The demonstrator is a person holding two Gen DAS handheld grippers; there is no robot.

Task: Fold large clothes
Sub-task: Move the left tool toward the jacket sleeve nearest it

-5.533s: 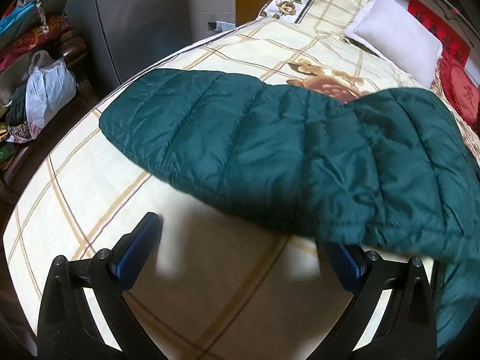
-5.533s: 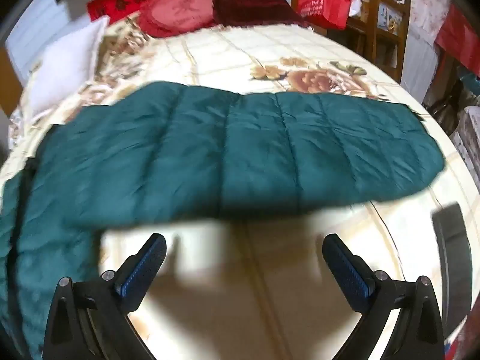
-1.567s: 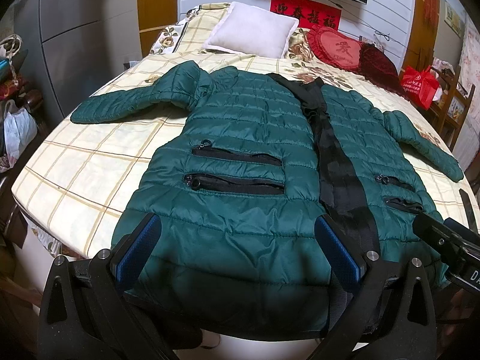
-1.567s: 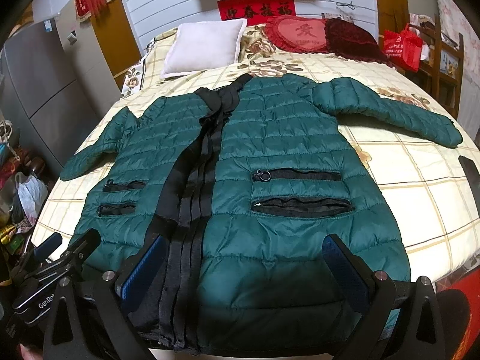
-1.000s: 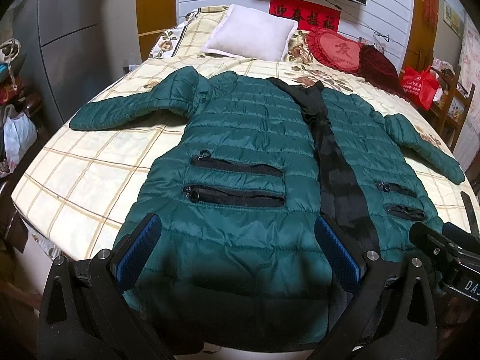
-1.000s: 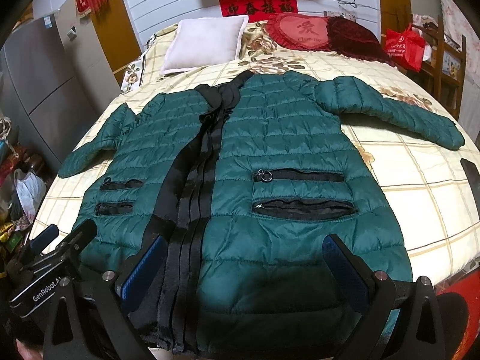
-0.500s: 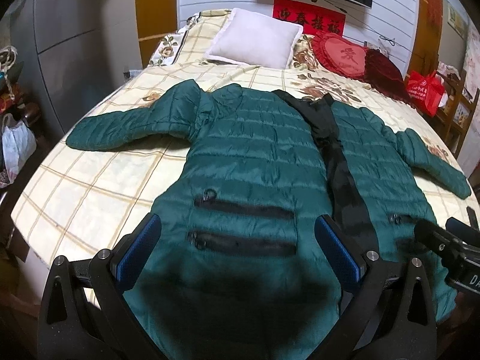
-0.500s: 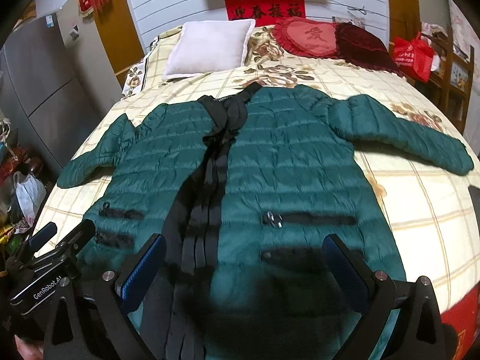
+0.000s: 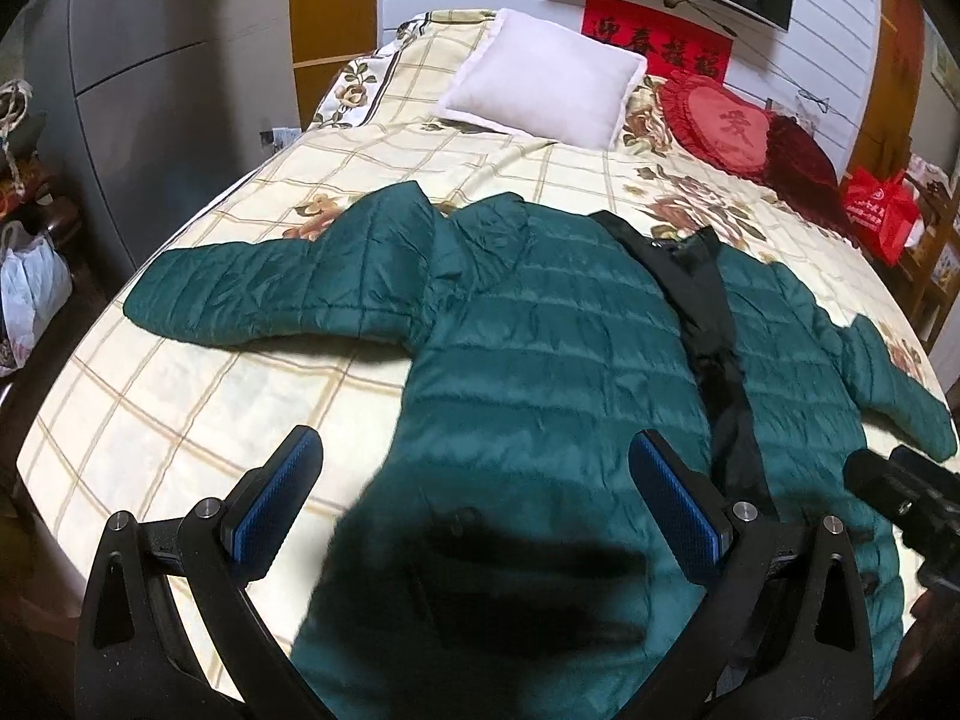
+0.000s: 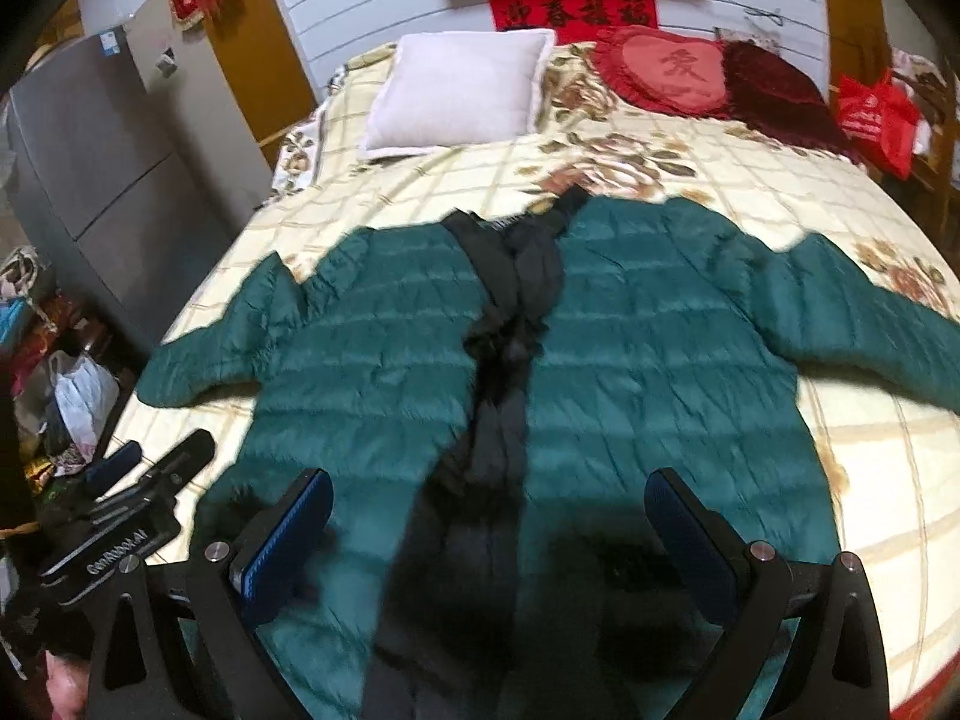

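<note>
A dark green quilted jacket [image 9: 540, 360] lies front up on the bed, sleeves spread to both sides, with a black lining strip [image 9: 714, 348] down its open middle. It also shows in the right wrist view [image 10: 648, 372]. My left gripper [image 9: 474, 498] is open and empty, above the jacket's lower left panel. My right gripper [image 10: 489, 540] is open and empty, above the lower middle of the jacket. The hem is hidden under the grippers and their shadows.
The bed [image 9: 180, 396] has a cream checked floral cover. A white pillow [image 9: 546, 84], a red heart cushion [image 9: 720, 126] and a dark red cushion [image 10: 774, 90] lie at its head. A grey cabinet [image 9: 150, 60] and bags [image 9: 30, 288] stand left; a red bag [image 9: 876, 210] stands right.
Both grippers have moved forward and lower over the jacket, so the pockets have slid down out of clear sight. The jacket itself has not moved. Both grippers stay open.
</note>
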